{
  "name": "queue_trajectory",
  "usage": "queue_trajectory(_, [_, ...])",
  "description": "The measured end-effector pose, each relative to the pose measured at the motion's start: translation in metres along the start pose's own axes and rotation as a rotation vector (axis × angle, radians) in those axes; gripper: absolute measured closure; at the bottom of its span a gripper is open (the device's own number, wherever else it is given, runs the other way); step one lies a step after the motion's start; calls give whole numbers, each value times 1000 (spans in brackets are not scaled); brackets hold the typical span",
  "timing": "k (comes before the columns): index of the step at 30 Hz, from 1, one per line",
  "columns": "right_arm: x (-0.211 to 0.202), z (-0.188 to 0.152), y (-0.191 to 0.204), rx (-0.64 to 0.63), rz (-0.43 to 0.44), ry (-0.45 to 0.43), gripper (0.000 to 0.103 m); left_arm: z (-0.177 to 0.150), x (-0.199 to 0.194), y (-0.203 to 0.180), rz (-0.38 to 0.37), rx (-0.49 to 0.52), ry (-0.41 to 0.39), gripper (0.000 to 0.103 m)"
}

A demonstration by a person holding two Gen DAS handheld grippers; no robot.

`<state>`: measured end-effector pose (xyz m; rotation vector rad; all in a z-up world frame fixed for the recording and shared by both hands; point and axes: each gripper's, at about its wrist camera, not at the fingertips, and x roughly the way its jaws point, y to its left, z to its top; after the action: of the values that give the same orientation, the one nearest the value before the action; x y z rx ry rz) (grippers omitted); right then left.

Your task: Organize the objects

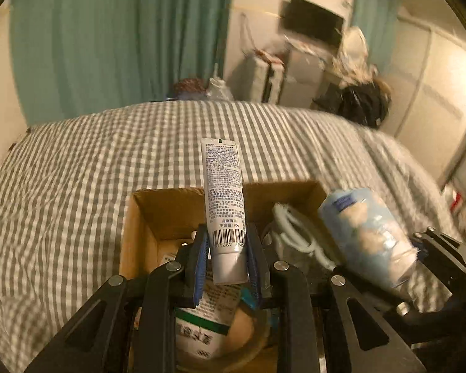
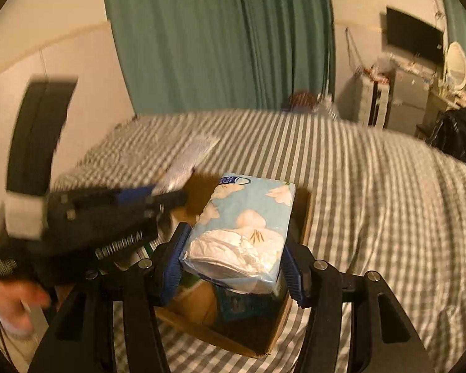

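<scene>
Crowded cardboard box (image 1: pixel 158 217), open bedspread (image 1: pixel 77 161) around

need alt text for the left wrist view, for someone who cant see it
The left gripper is shut on a small white tube with a barcode, held upright over an open cardboard box on a bed with a grey checked cover. To the right, the other gripper holds a pale blue tissue pack over the same box.
</scene>
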<state>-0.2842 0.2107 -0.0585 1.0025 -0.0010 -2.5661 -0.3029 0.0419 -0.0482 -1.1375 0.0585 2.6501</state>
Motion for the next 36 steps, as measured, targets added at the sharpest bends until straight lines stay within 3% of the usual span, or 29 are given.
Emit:
queue_trajectory(5, [19, -18, -6, 10, 33, 45, 44, -4, 13, -7, -16, 65, 31, 80])
queue_trajectory(9, [12, -19, -12, 36, 33, 27, 40, -4, 15, -14, 7, 86, 31, 75])
queue_trajectory(11, [4, -19, -13, 36, 6, 13, 34, -1, 15, -12, 11, 65, 27, 59])
queue_trajectory(12, [0, -18, -14, 33, -17, 4, 32, -1, 13, -8, 19, 43, 20, 42])
queue_trajectory(13, [-3, -16, -16, 36, -25, -4, 30, 0, 10, -6, 22, 22, 16, 31])
queue_trajectory(17, [-29, -14, -22, 84, -37, -22, 27, 1, -10, 2, -13, -53, 7, 29])
queue_trajectory(24, [-91, -19, -16, 109, -100, -89, 25, 1, -63, -12, 21, -36, -45, 29])
queue_trajectory(31, [-152, -15, 11, 69, -161, -145, 25, -6, -126, -28, 58, -22, -131, 22])
queue_trajectory(36, [-191, -16, 32, 38, -195, -204, 17, -16, -170, -27, 89, -37, -228, 11])
